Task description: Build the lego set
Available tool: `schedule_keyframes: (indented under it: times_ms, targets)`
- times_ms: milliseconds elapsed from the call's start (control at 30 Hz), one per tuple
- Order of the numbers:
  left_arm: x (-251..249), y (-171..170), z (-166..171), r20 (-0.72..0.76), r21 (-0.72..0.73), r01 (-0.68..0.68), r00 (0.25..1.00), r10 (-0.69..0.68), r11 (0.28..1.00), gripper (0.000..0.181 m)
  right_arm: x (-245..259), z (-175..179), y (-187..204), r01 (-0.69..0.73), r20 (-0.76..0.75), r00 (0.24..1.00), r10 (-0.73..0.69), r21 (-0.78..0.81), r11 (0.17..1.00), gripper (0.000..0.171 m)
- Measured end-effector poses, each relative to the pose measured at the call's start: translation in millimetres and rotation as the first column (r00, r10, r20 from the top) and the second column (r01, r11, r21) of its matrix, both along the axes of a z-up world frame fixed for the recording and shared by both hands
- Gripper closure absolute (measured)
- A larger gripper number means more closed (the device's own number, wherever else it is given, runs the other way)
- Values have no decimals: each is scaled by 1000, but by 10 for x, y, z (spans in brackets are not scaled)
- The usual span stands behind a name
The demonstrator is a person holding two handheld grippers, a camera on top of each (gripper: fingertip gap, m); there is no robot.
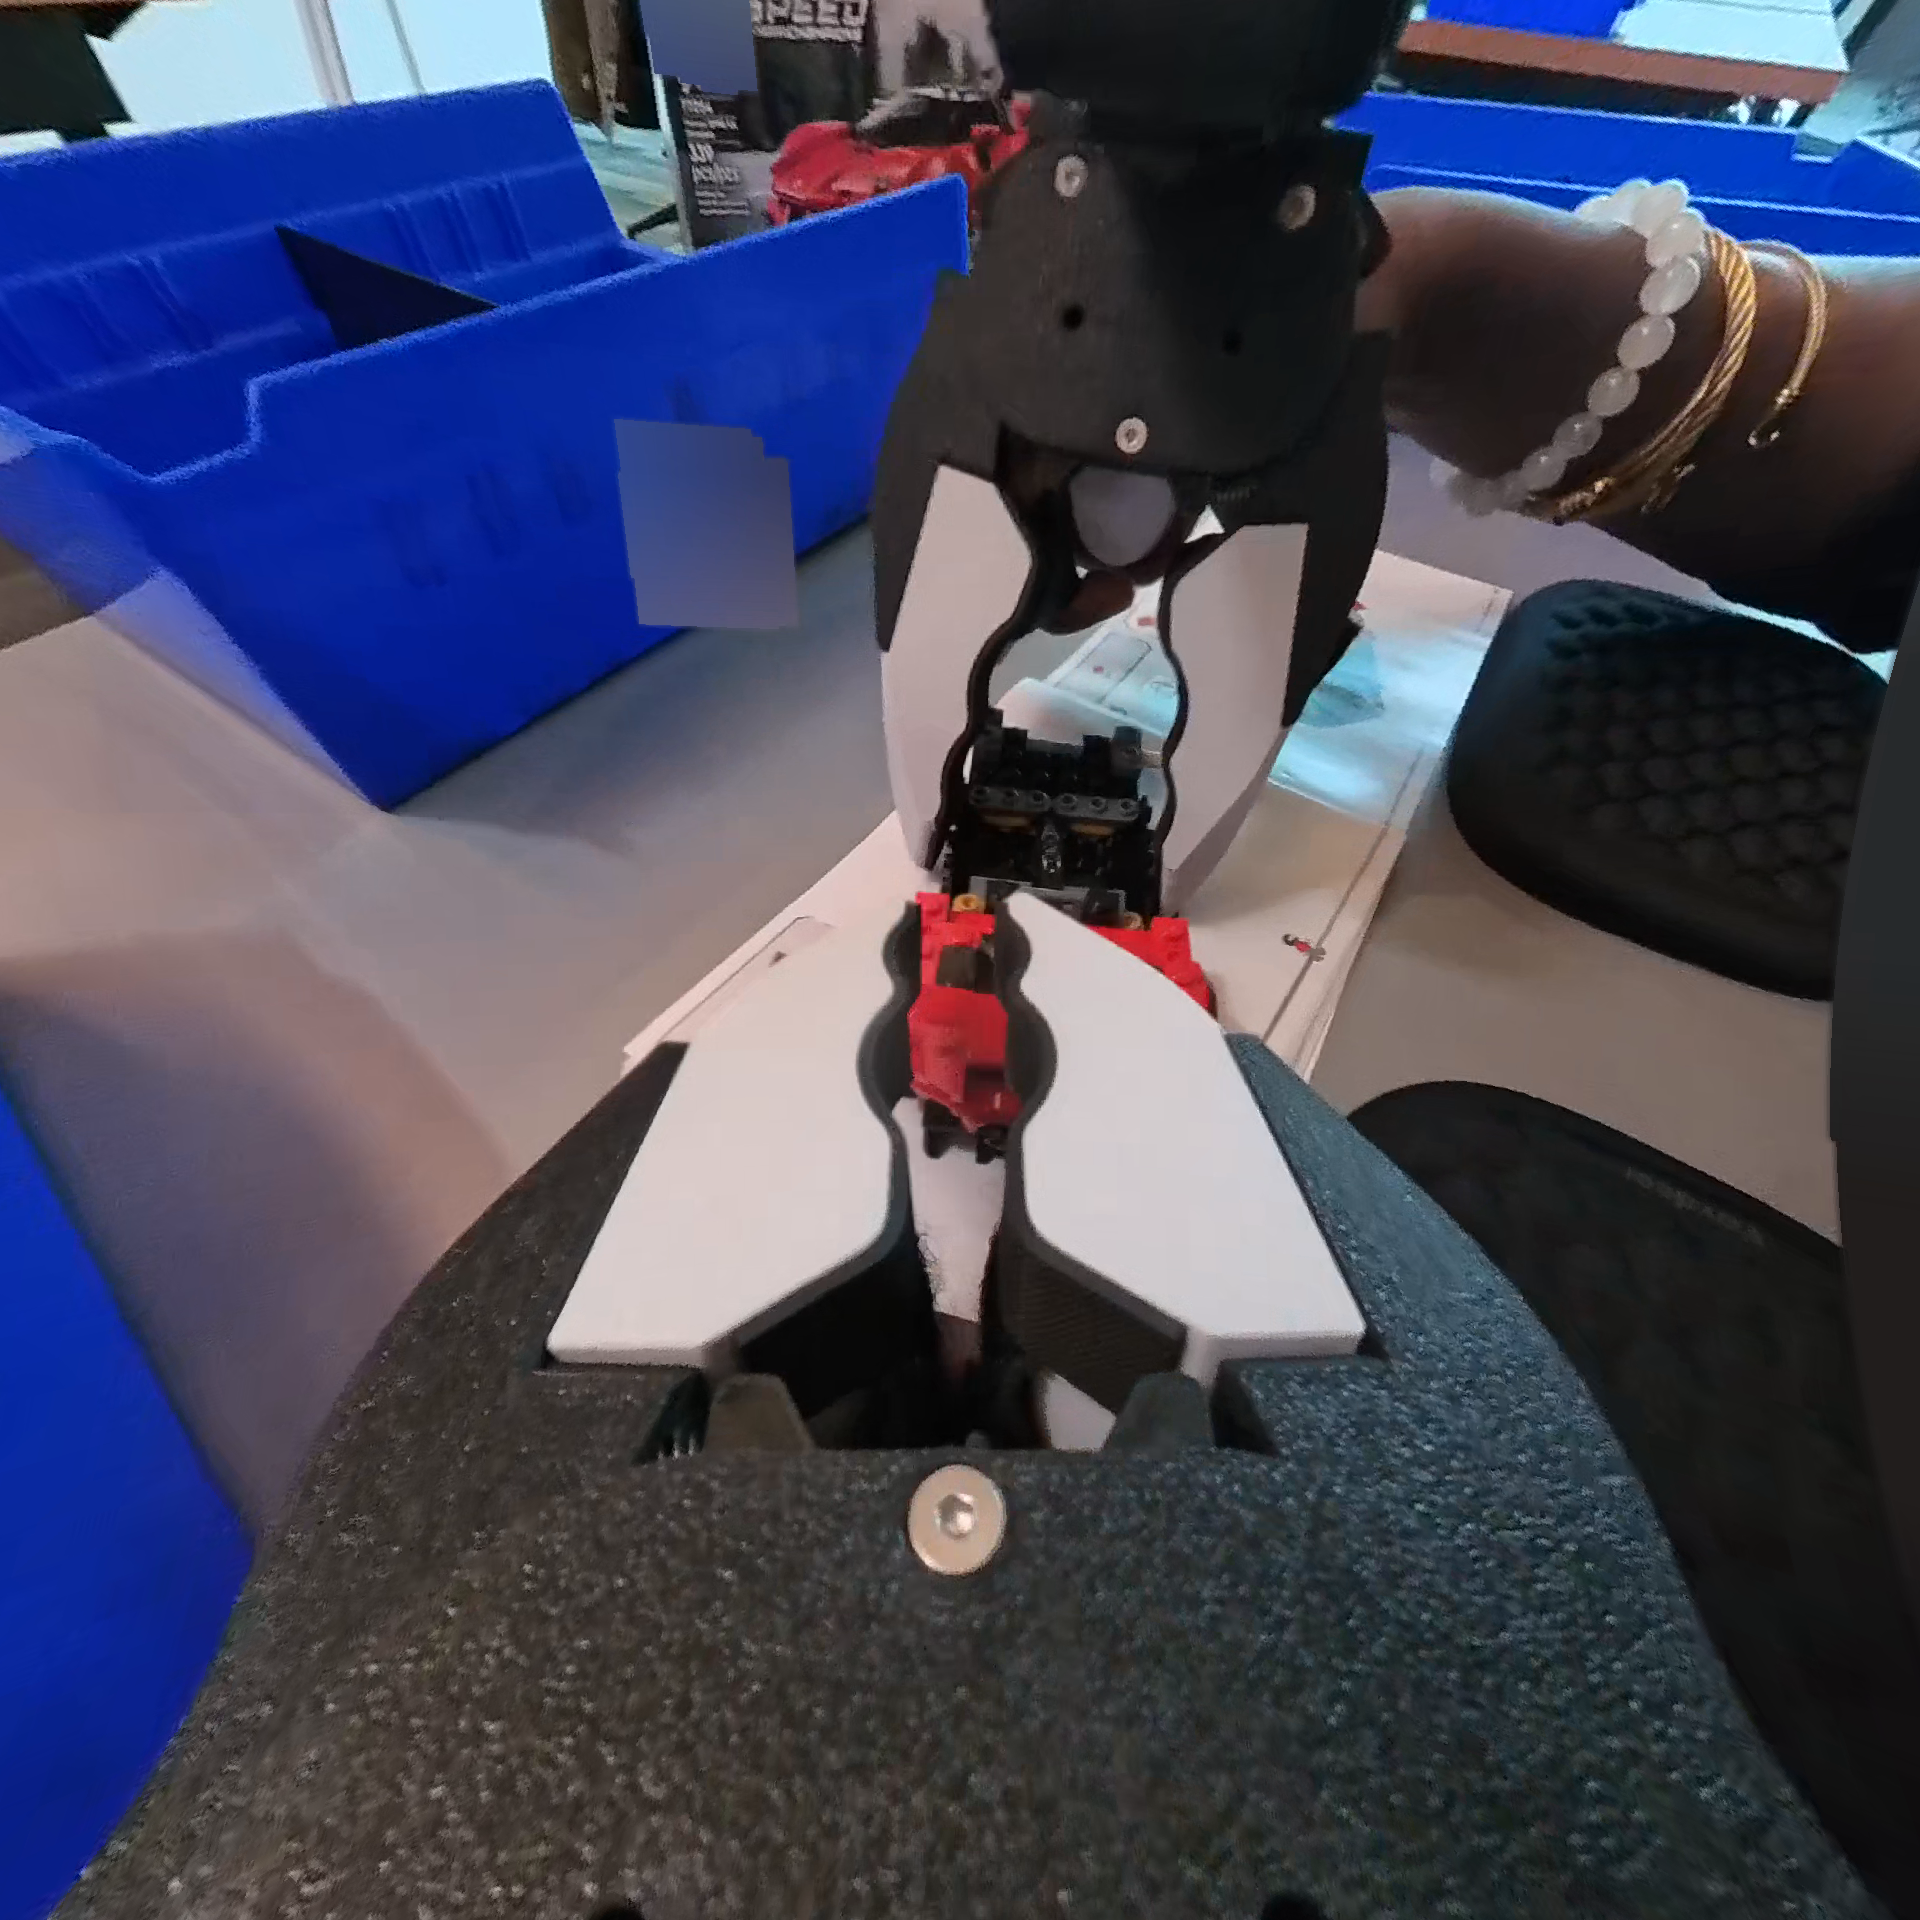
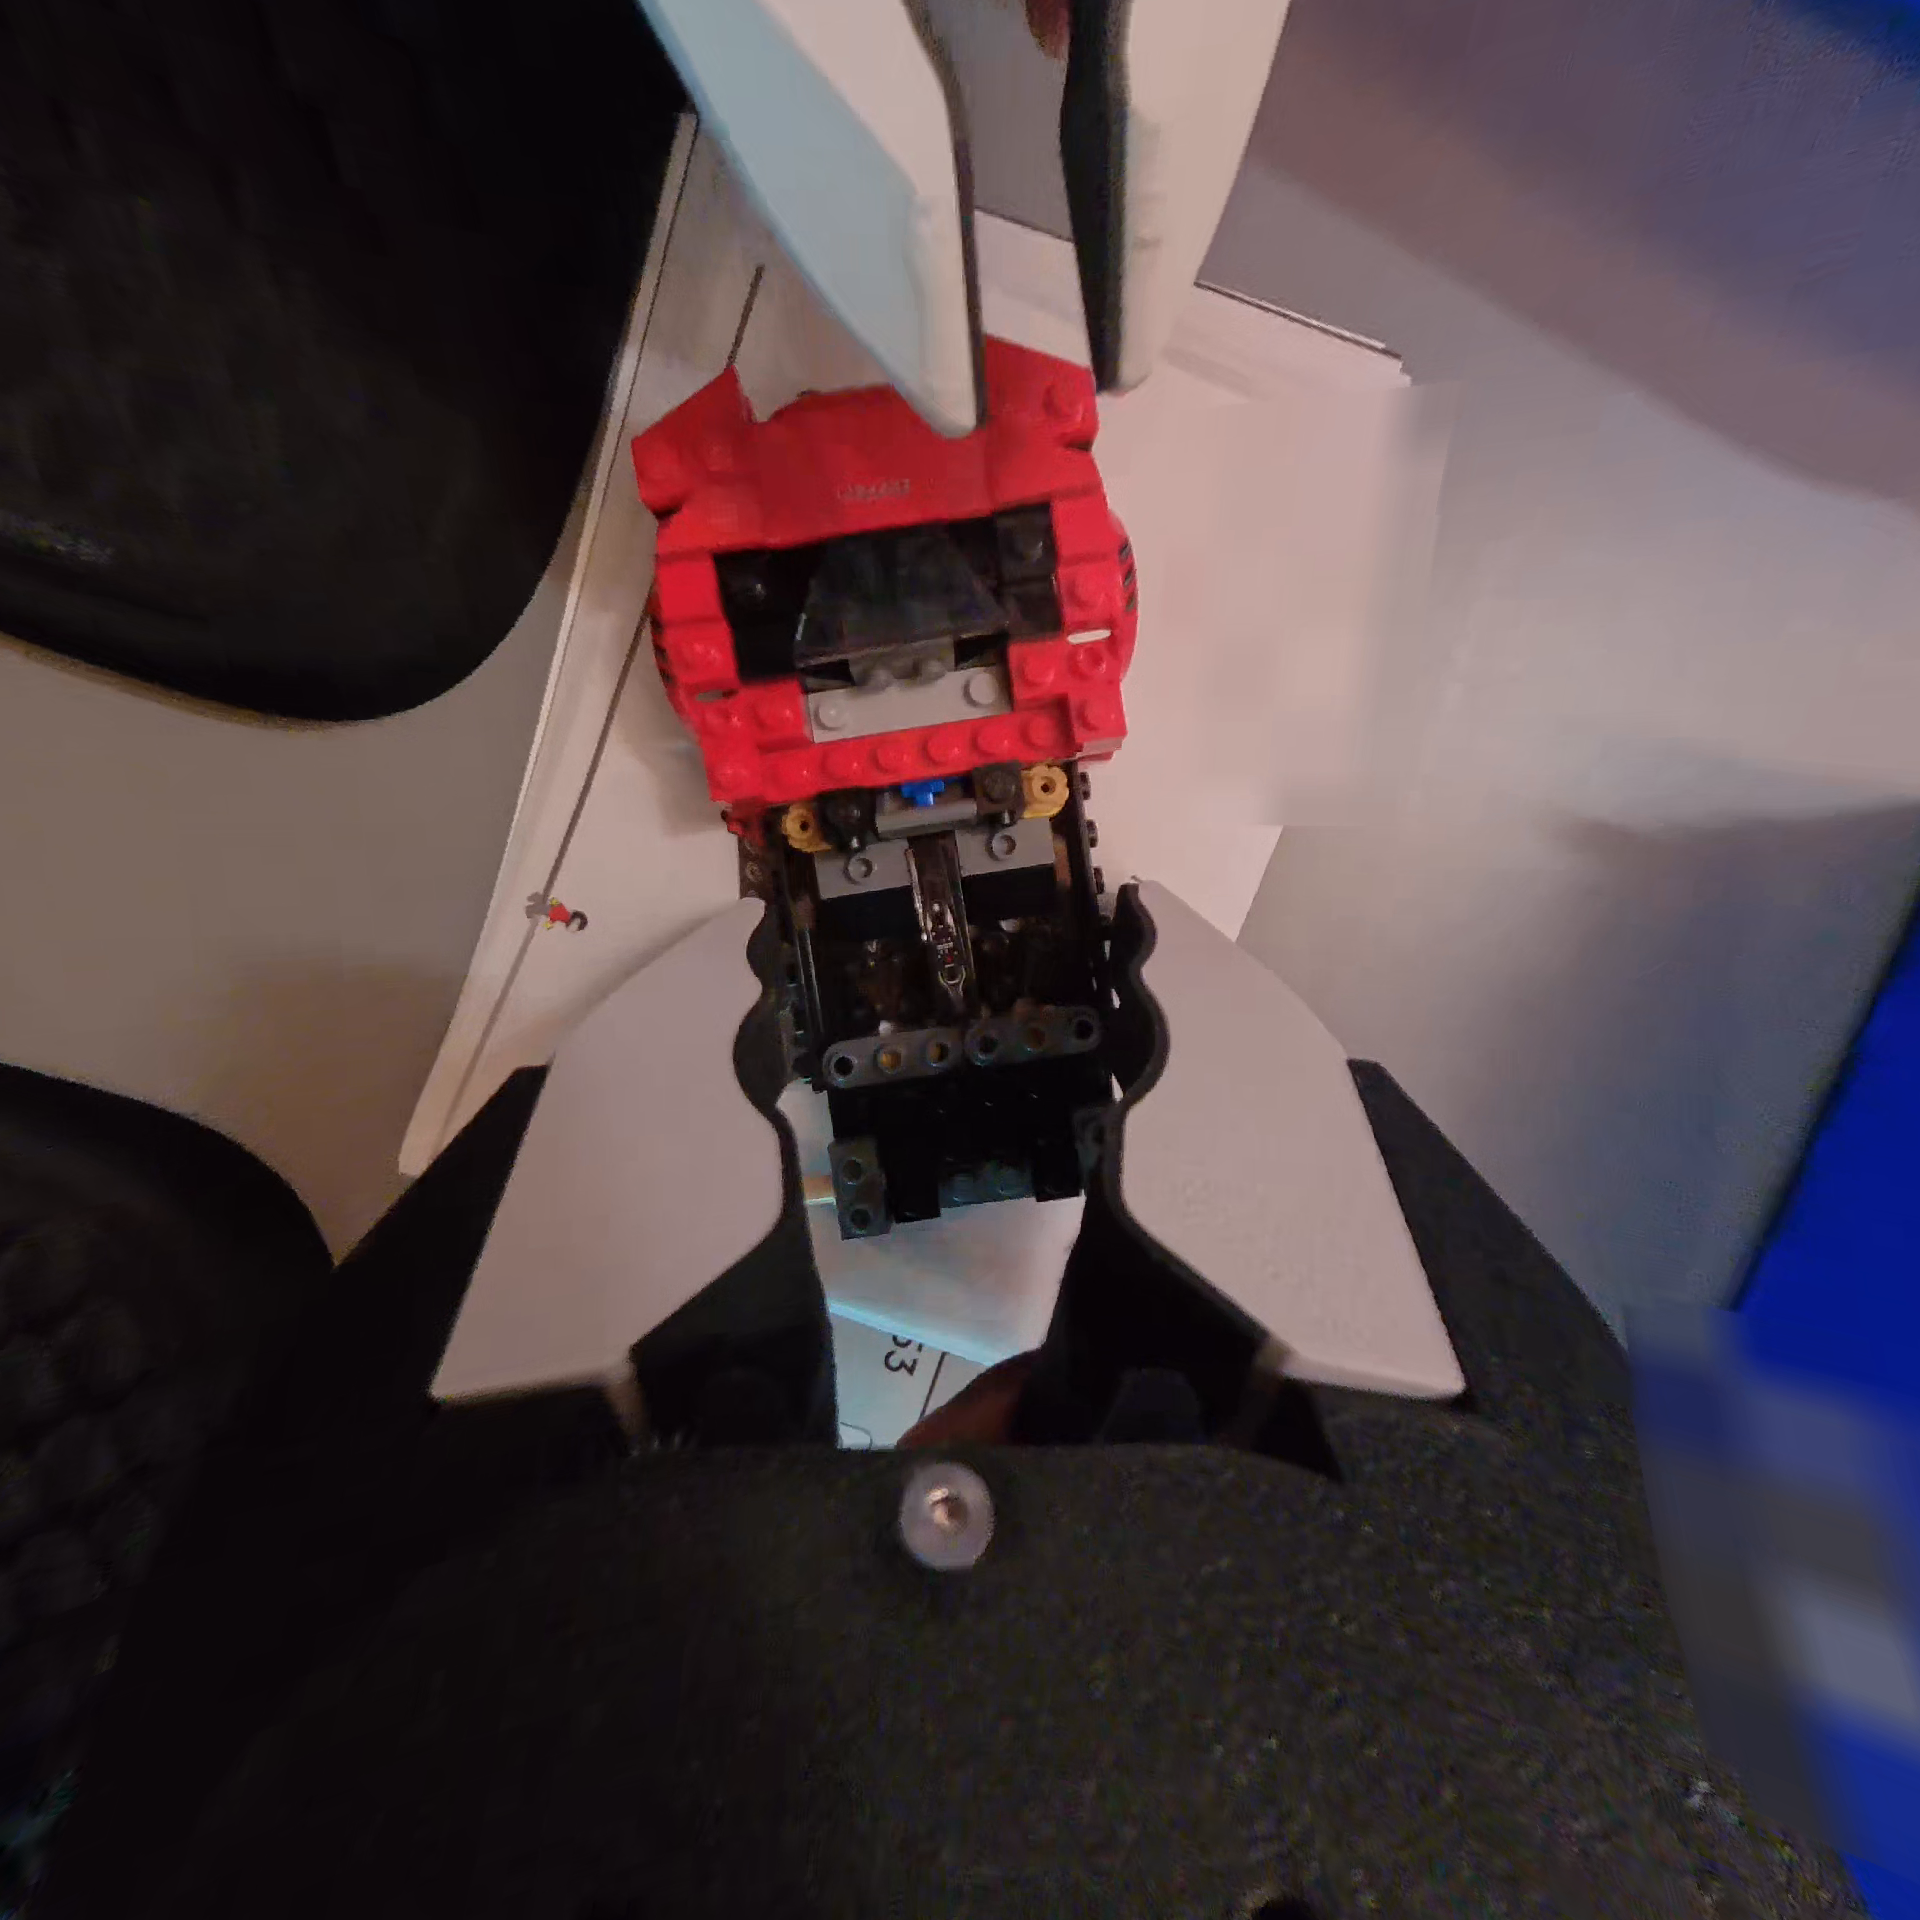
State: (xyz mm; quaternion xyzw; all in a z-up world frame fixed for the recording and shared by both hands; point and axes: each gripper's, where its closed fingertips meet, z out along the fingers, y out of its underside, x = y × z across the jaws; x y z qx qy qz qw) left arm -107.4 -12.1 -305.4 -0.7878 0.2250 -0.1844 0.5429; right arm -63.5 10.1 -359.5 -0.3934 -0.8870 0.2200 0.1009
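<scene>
A partly built lego car lies over the white instruction booklet (image 1: 1340, 810). Its red bodywork (image 1: 966, 1039) is at one end and its black chassis (image 1: 1049, 821) at the other. My left gripper (image 1: 961, 935) is shut on the red nose of the car. My right gripper (image 1: 1055, 862) comes in from the opposite side and is shut on the sides of the black chassis. In the right wrist view my right gripper (image 2: 945, 914) clamps the black chassis (image 2: 956, 1122), the red bodywork (image 2: 883, 488) is beyond it, and the left gripper (image 2: 1039, 400) grips its far edge.
Large blue bins (image 1: 416, 468) stand on the grey table to the left and at the back. Black mesh chair parts (image 1: 1662, 779) are at the right. A hand with bracelets (image 1: 1662, 364) holds the right gripper. The lego box (image 1: 831, 125) stands at the back. My hands' fingertips stand some 8 cm from each other.
</scene>
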Motion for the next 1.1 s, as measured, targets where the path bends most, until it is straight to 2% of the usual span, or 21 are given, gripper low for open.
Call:
schedule_keyframes:
  times_ms: [200,333,433,533,567,667,700,767,867,1100]
  targets:
    - [-66,38,87,4,61,-47,999,47,997,168,96,196,124,151,-48,987,-152,-19,988,111]
    - [-68,45,42,-26,50,-51,998,52,997,168,197,109,127,257,-26,966,-257,-5,966,111]
    - [-39,42,-21,-68,33,-35,997,37,999,168,257,43,108,270,-10,963,-270,2,963,112]
    - [8,29,-61,-99,22,-7,995,9,1000,168,258,200,53,281,-37,957,-288,-130,951,111]
    - [21,24,-72,-107,18,1,994,1,1000,168,240,270,46,285,-53,953,-299,-177,942,113]
    - [71,12,-99,-129,10,31,991,-29,999,169,180,379,-31,248,-101,953,-285,-280,927,154]
    - [87,8,-108,-137,8,40,990,-39,999,169,165,346,-17,257,-100,951,-293,-272,927,160]
    - [106,3,-132,-153,0,50,987,-49,999,169,154,248,13,276,-79,950,-303,-243,930,159]
    - [119,-2,-151,-169,-7,57,984,-57,998,170,131,194,-8,288,-53,949,-312,-266,920,147]
    - [140,-14,-174,-185,-16,70,980,-72,997,172,97,210,-13,280,-61,950,-305,-261,924,150]
